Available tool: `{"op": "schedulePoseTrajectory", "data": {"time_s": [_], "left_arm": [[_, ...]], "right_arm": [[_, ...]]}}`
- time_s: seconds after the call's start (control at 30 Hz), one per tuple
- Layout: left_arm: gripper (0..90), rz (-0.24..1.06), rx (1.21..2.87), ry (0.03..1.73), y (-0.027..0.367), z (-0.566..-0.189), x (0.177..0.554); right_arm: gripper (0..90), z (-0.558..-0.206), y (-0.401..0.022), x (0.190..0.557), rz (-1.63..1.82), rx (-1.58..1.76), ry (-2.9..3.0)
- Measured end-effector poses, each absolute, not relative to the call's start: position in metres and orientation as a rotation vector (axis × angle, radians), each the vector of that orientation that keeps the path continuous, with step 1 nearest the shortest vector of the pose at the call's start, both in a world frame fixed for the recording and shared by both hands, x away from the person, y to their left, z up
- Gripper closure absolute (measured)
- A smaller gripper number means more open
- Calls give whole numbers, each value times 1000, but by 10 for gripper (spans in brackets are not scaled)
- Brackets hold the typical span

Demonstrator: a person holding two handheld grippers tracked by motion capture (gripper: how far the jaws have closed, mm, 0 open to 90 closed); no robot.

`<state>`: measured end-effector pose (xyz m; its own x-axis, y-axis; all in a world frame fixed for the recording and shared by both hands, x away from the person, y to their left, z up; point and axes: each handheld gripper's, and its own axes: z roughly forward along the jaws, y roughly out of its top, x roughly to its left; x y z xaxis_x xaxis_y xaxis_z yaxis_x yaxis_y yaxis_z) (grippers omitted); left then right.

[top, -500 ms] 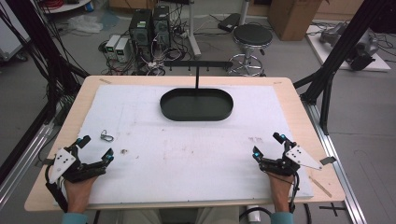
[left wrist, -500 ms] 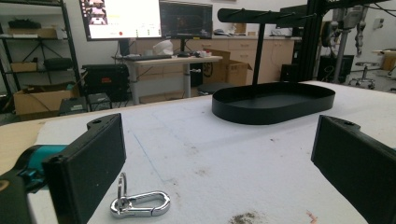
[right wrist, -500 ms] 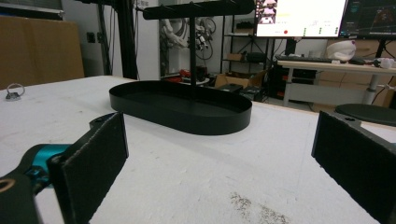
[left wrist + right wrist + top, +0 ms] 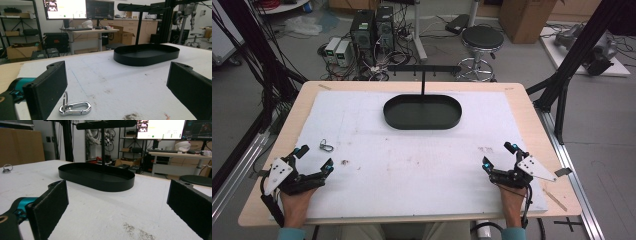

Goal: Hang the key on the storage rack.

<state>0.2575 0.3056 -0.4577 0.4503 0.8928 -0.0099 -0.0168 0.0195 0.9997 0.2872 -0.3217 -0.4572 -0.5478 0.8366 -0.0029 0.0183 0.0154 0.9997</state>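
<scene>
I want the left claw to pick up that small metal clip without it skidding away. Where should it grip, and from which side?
The metal clip lies flat on the white mat, just ahead of the open left claw. Probably best to come down from above and close across the long oval body, one jaw on each long side; the ring end is thin and loose, so it would likely swivel.

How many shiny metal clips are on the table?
1. The small shiny silver metal snap clip lies on the white foam mat near its left side, just ahead of the left tool. More could hide inside the black oval tray.
</scene>
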Motion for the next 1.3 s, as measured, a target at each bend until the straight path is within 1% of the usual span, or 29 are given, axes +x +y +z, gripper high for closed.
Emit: {"op": "schedulePoseTrajectory", "data": {"time_s": [0.3, 0.4, 0.67, 0.7, 0.73, 0.77, 0.97, 1.07, 1.1, 1.17, 1.2, 1.3], "left_arm": [[35, 852, 1386, 883, 308, -452, 259], [35, 844, 1408, 897, 312, -441, 265], [35, 817, 1583, 968, 318, -413, 286], [35, 817, 1583, 968, 318, -413, 286], [35, 776, 1638, 982, 320, -408, 292], [35, 771, 1660, 987, 320, -404, 295], [36, 735, 1734, 1019, 325, -392, 308], [37, 742, 1787, 1035, 328, -387, 316], [48, 742, 1787, 1035, 328, -387, 316], [97, 736, 1811, 1052, 329, -385, 321], [103, 738, 1854, 1072, 330, -382, 328], [103, 729, 1904, 1101, 329, -380, 338]], "right_arm": [[30, -457, -322, 287, 1604, 886, 1644], [29, -457, -322, 287, 1604, 883, 1642], [30, -457, -322, 287, 1602, 879, 1640], [30, -457, -322, 287, 1602, 880, 1641], [29, -457, -322, 287, 1603, 881, 1640], [30, -457, -322, 287, 1603, 881, 1640], [29, -457, -322, 287, 1600, 877, 1642], [29, -457, -322, 287, 1602, 879, 1640], [29, -457, -322, 287, 1603, 882, 1640], [30, -457, -322, 287, 1604, 882, 1640], [30, -457, -322, 287, 1604, 881, 1642], [30, -457, -322, 287, 1604, 882, 1642]]}}
